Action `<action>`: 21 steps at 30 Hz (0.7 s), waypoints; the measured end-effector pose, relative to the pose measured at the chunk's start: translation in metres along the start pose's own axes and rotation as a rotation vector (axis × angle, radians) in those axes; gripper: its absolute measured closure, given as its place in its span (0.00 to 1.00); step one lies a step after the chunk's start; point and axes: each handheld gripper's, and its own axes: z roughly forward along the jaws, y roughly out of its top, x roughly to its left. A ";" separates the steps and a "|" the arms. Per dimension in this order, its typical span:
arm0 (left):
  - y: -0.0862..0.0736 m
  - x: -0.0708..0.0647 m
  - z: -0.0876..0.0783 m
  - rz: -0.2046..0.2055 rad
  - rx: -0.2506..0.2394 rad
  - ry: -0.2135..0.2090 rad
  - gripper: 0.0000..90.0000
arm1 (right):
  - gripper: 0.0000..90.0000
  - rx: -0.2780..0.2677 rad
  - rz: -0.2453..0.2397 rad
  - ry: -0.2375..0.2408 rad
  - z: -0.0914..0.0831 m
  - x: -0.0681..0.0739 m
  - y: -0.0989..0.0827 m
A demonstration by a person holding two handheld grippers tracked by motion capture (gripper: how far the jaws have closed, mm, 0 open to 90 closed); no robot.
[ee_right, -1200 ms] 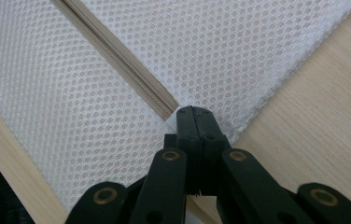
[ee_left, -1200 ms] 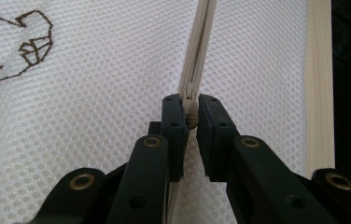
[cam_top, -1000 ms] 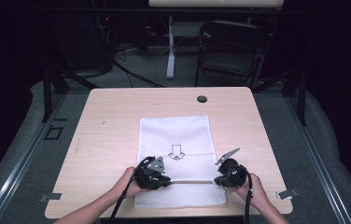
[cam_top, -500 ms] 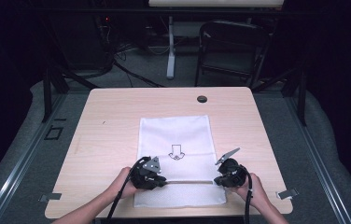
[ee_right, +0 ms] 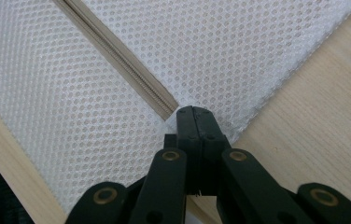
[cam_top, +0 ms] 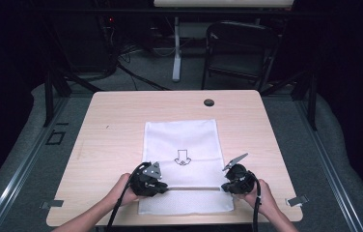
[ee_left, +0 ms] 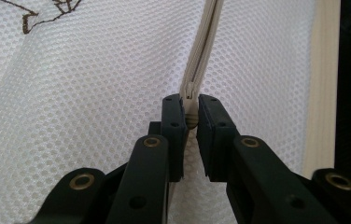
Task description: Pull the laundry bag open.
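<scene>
A white mesh bag with a small arrow print lies flat on the wooden table. A beige zipper runs across the bag near its front end. My left gripper sits at the zipper's left part. In the left gripper view the left gripper is shut on the zipper pull, with the zipper tape running away from it. My right gripper is at the zipper's right end. There the right gripper is shut on the mesh fabric where the zipper ends.
A round black grommet sits near the table's far edge. A dark chair and cables stand on the floor behind the table. Metal brackets stick out at the front corners. Bare wood lies right of the bag.
The left gripper has shifted slightly to the left along the zipper line. The right gripper has stayed where it was.
</scene>
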 end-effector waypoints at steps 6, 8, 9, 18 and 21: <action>-0.001 0.000 0.000 0.007 0.010 0.003 0.90 | 1.00 0.002 0.000 -0.001 0.000 0.000 0.000; -0.004 0.001 -0.002 -0.006 0.007 0.003 0.90 | 1.00 0.002 0.000 -0.001 0.000 0.000 0.000; -0.006 0.002 -0.003 -0.009 0.011 0.007 0.90 | 1.00 0.002 0.000 0.000 0.000 0.000 0.000; -0.013 0.002 -0.010 -0.022 0.004 0.005 0.90 | 1.00 0.002 0.000 0.000 0.000 -0.001 0.000; -0.014 0.002 -0.012 -0.022 0.005 0.007 0.90 | 1.00 0.002 0.001 0.000 0.000 0.000 0.000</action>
